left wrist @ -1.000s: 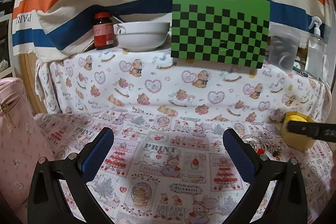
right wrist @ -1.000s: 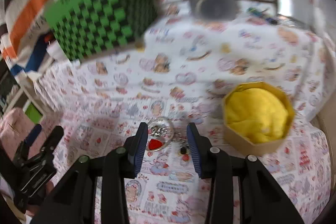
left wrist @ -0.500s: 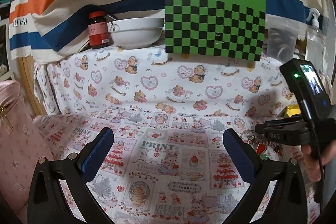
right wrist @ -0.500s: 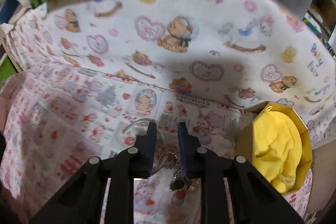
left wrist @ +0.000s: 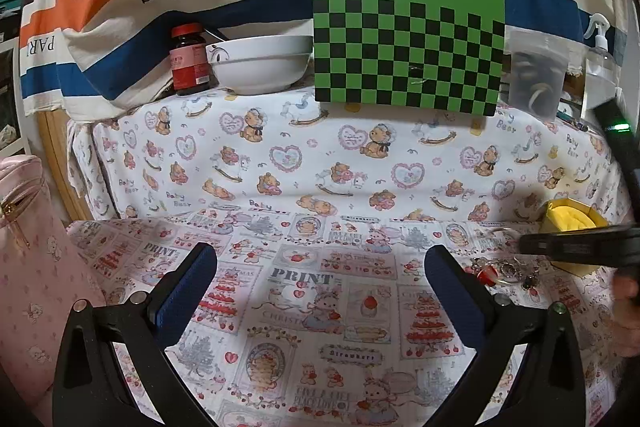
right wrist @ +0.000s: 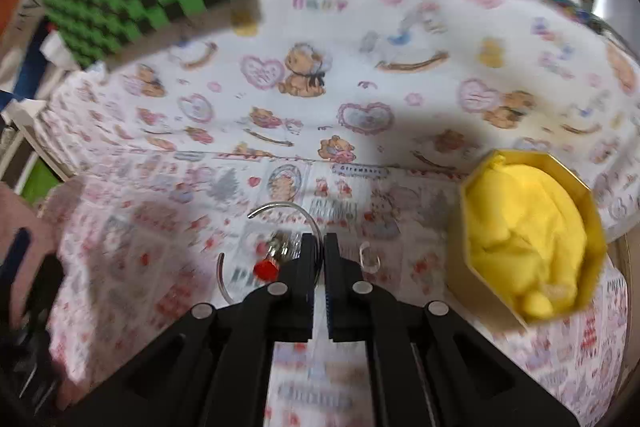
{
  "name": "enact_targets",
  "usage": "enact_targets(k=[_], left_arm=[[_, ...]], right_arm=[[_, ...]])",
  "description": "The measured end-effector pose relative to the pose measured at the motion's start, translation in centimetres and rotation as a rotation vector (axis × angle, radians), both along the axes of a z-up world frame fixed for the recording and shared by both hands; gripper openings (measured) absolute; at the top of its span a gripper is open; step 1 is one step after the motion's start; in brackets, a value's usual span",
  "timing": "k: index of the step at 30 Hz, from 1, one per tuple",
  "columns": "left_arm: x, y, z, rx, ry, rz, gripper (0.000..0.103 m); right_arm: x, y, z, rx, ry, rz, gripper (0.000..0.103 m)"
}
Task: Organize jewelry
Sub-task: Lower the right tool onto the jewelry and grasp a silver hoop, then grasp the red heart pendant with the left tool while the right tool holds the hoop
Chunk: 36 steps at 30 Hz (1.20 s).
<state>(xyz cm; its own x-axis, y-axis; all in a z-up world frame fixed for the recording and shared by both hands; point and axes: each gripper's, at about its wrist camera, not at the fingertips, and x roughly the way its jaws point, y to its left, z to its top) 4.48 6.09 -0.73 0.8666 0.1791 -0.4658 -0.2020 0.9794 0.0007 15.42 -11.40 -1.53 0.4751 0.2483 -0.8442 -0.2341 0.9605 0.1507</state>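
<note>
My right gripper (right wrist: 319, 242) is shut on a thin silver bangle (right wrist: 280, 205) with a red charm (right wrist: 265, 270) and holds it above the printed cloth. A small clear ring (right wrist: 369, 259) lies just right of the fingers. A gold box with yellow lining (right wrist: 528, 239) stands open to the right. In the left wrist view my left gripper (left wrist: 320, 275) is open and empty over the cloth; the jewelry pile (left wrist: 500, 269) and the box (left wrist: 572, 223) lie at the right, partly hidden by the right gripper (left wrist: 524, 247).
A green checkered box (left wrist: 408, 39), a white bowl (left wrist: 260, 65), a red-labelled jar (left wrist: 188, 61), a clear container (left wrist: 536, 75) and a spray bottle (left wrist: 598, 47) stand on the raised shelf behind. A pink bag (left wrist: 28, 251) sits at the left.
My right gripper has closed from open onto the bangle and lifted it off the cloth near the box. The left gripper has stayed open and almost still.
</note>
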Motion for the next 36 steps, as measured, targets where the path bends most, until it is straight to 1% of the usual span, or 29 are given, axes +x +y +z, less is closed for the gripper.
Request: enact_targets(k=[4, 7, 10, 11, 13, 14, 15, 16, 17, 18, 19, 21, 22, 23, 24, 25, 26, 27, 28, 29, 32, 35, 36], left_arm=[[0.0, -0.1, -0.2, -0.006, 0.011, -0.004, 0.103], [-0.1, -0.4, -0.2, 0.005, 0.01, -0.013, 0.103], [-0.6, -0.9, 0.2, 0.061, -0.019, -0.009, 0.103], [-1.0, -0.8, 0.6, 0.06, -0.045, -0.003, 0.103], [-1.9, -0.3, 1.4, 0.028, -0.096, -0.013, 0.103], [-2.3, -0.2, 1.7, 0.016, -0.111, -0.021, 0.103], [-2.4, -0.1, 2.0, 0.015, -0.108, -0.024, 0.103], [-2.4, -0.2, 2.1, 0.015, -0.092, -0.034, 0.103], [-2.3, -0.3, 2.2, 0.011, -0.063, -0.054, 0.101], [-2.2, -0.4, 2.2, 0.0, -0.019, -0.079, 0.096], [-2.1, -0.5, 2.1, -0.017, 0.01, -0.092, 0.089], [-1.6, -0.7, 1.8, -0.065, 0.06, -0.09, 0.084], [-1.0, -0.9, 1.7, -0.098, 0.097, -0.088, 0.077], [-0.4, -1.1, 1.5, -0.136, 0.131, -0.098, 0.065], [0.4, -1.5, 1.3, -0.184, 0.167, -0.113, 0.059], [1.0, -1.9, 1.3, -0.221, 0.198, -0.131, 0.045], [1.9, -2.5, 1.3, -0.269, 0.235, -0.163, 0.039], [2.4, -3.1, 1.3, -0.306, 0.26, -0.188, 0.038], [3.1, -3.9, 1.3, -0.327, 0.283, -0.203, 0.038], [3.8, -4.8, 1.3, -0.329, 0.306, -0.213, 0.038], [5.8, -8.0, 1.1, -0.283, 0.383, -0.217, 0.038], [8.1, -10.2, 0.0, -0.234, 0.459, -0.195, 0.038], [8.7, -10.5, -0.5, -0.223, 0.481, -0.182, 0.036]], right_arm=[[-3.2, -2.3, 1.5, 0.03, -0.034, -0.011, 0.004], [-4.7, -4.4, 1.3, 0.032, -0.045, -0.033, 0.004], [-5.6, -6.5, 0.9, 0.012, -0.075, -0.075, 0.004], [-5.8, -7.2, 0.9, 0.008, -0.083, -0.086, 0.004], [-6.1, -8.8, 0.7, 0.018, -0.102, -0.107, 0.004], [-6.4, -9.5, 0.5, 0.043, -0.109, -0.105, 0.004], [-6.5, -10.2, 0.5, 0.07, -0.117, -0.111, 0.004], [-6.7, -10.9, 0.3, 0.096, -0.12, -0.123, 0.004], [-6.7, -11.0, 0.3, 0.104, -0.112, -0.126, 0.004], [-6.9, -11.2, 0.5, 0.121, -0.108, -0.123, 0.004], [-7.2, -11.7, 0.9, 0.153, -0.122, -0.124, 0.004], [-7.6, -11.9, 1.4, 0.16, -0.143, -0.123, 0.004], [-7.8, -12.1, 1.6, 0.159, -0.158, -0.123, 0.004], [-7.9, -12.2, 1.8, 0.156, -0.175, -0.131, 0.004], [-8.0, -12.5, 2.1, 0.157, -0.185, -0.138, 0.004], [-8.0, -12.8, 2.3, 0.17, -0.19, -0.143, 0.004], [-8.0, -13.0, 2.4, 0.18, -0.193, -0.145, 0.004], [-8.0, -13.3, 2.5, 0.187, -0.196, -0.147, 0.004], [-8.0, -13.5, 2.7, 0.187, -0.207, -0.15, 0.004], [-8.1, -13.7, 2.8, 0.184, -0.219, -0.157, 0.004], [-8.2, -14.6, 3.3, 0.182, -0.252, -0.188, 0.004], [-8.0, -15.2, 3.3, 0.194, -0.248, -0.212, 0.004], [-8.0, -15.2, 3.2, 0.199, -0.244, -0.215, 0.004]])
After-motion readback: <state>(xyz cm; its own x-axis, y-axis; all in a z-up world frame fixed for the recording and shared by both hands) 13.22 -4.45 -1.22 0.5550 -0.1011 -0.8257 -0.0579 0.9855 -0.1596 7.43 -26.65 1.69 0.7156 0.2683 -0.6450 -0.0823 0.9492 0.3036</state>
